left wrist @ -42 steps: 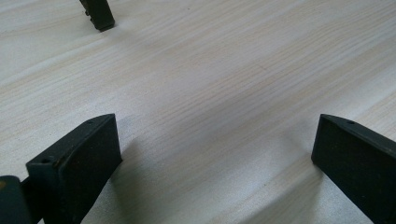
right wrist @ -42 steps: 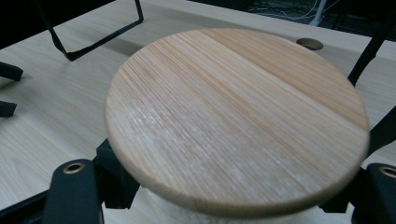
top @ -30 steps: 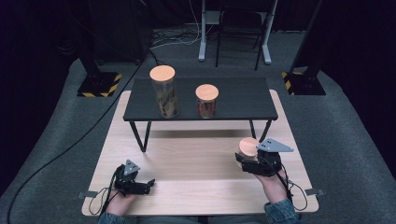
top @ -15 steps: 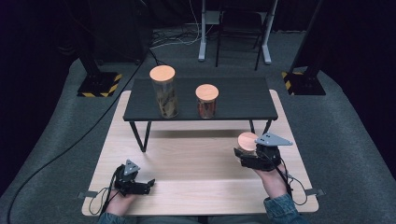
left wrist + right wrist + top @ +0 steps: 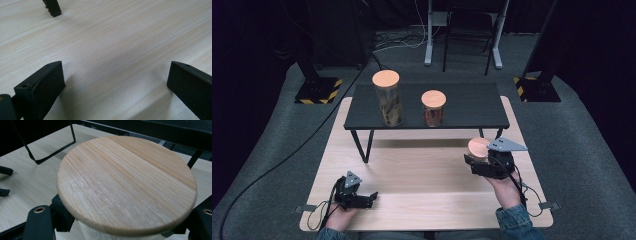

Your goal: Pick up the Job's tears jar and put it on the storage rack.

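A jar with a round wooden lid (image 5: 477,146) sits between the jaws of my right gripper (image 5: 477,161) at the right side of the light wooden tabletop (image 5: 422,170). In the right gripper view the lid (image 5: 125,180) looms large, and my right gripper (image 5: 122,230) is shut on the pale jar body just beneath it. My left gripper (image 5: 371,198) rests low at the front left of the tabletop. In the left gripper view my left gripper (image 5: 116,72) stands open, with bare wood between its black jaws.
A low black table (image 5: 462,117) stands across the back of the wooden top. On it are a tall jar (image 5: 387,99) and a shorter jar (image 5: 433,108), both with wooden lids. One of its legs (image 5: 53,7) is near the left gripper. Dark stands with striped bases flank the scene.
My right gripper, with the jar in it, has edged slightly up the picture toward the black table. The left gripper has stayed put.
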A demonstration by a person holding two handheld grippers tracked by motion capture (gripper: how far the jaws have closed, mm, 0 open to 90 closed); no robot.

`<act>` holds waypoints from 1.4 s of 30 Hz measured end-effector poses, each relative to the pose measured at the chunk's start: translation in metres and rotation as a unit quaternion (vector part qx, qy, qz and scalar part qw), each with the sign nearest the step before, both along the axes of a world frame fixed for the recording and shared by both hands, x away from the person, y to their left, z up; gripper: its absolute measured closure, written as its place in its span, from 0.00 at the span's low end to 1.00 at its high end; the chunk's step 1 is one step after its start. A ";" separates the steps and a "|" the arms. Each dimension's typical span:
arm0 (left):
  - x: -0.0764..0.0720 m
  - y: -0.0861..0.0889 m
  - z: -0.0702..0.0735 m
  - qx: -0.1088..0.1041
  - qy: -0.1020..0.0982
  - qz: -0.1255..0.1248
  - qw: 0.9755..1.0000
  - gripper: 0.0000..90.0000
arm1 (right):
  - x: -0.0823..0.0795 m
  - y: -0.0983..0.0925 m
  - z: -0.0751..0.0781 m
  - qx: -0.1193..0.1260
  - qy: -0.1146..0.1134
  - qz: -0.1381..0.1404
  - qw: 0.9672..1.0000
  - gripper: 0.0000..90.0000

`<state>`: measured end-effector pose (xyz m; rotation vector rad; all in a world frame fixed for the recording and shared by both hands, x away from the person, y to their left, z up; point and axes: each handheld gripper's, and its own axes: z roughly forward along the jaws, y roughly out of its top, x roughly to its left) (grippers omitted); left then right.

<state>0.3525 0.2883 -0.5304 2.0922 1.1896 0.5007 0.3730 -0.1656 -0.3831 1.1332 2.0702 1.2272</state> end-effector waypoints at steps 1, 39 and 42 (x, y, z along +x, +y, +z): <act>0.000 0.000 0.000 0.000 0.000 0.000 1.000 0.01 | 0.001 0.000 0.001 -0.001 -0.001 0.000 1.000 0.28; 0.000 0.000 0.000 0.000 0.000 0.000 1.000 0.01 | 0.019 0.007 0.036 -0.009 -0.011 0.002 1.000 0.28; 0.000 0.000 0.000 0.000 0.000 0.000 1.000 0.01 | 0.020 0.007 0.040 -0.008 -0.012 0.001 1.000 0.28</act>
